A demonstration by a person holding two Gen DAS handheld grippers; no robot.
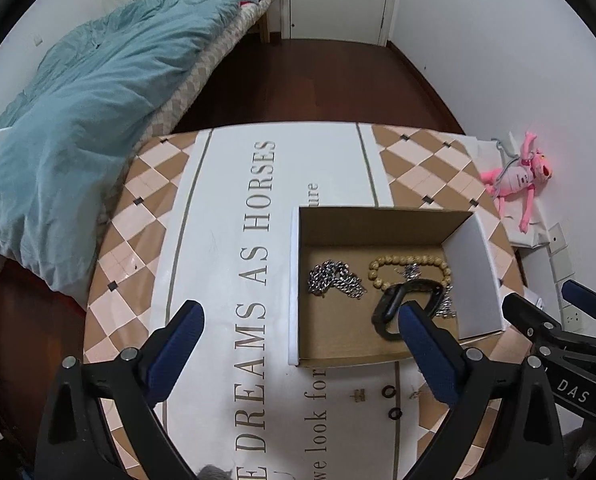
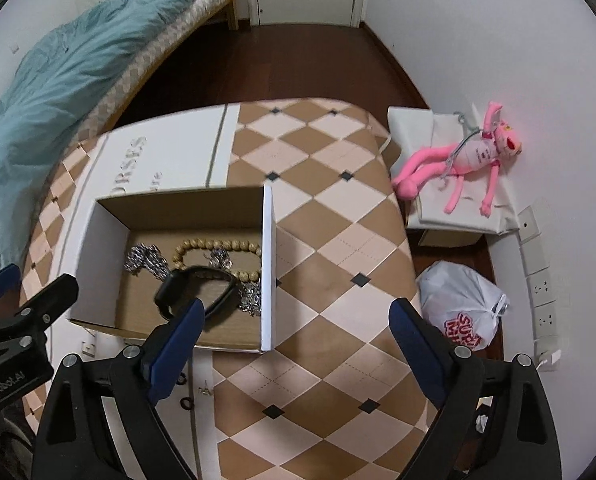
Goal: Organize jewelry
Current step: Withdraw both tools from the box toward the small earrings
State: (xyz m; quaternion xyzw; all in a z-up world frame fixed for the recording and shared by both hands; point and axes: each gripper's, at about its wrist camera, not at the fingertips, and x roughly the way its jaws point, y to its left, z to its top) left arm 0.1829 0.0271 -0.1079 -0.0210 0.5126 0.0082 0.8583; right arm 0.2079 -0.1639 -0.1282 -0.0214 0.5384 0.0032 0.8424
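Plainly both claws are idle for the moment: the left claw (image 1: 300, 322) and the right claw (image 2: 295, 318) each stand wide open with nothing between the blue pads, held low over the near edge of the bench (image 2: 330, 240). I'd judge they hang back there because most of the jewelry is already in the box (image 1: 472, 280), an open cardboard tray with white outer walls sitting toward the right half of the bench, on the white lettered strip of the cloth.

Inside it, a heap of silver chain (image 1: 336, 280) lies by the left wall. A bracelet of tan wooden beads (image 1: 408, 266) sits at the middle, with a smaller silvery piece (image 2: 219, 258) in its ring. A black band (image 1: 394, 308) lies over the beads' near side, and another bit of chain (image 2: 251, 298) rests against the right wall. The pieces overlap rather than sit apart, so they look dropped in, not arranged.

Two small dark rings (image 1: 392, 402) and a tiny pale piece I cannot identify lie on the cloth just outside the box's near wall; those seem the items left to gather.
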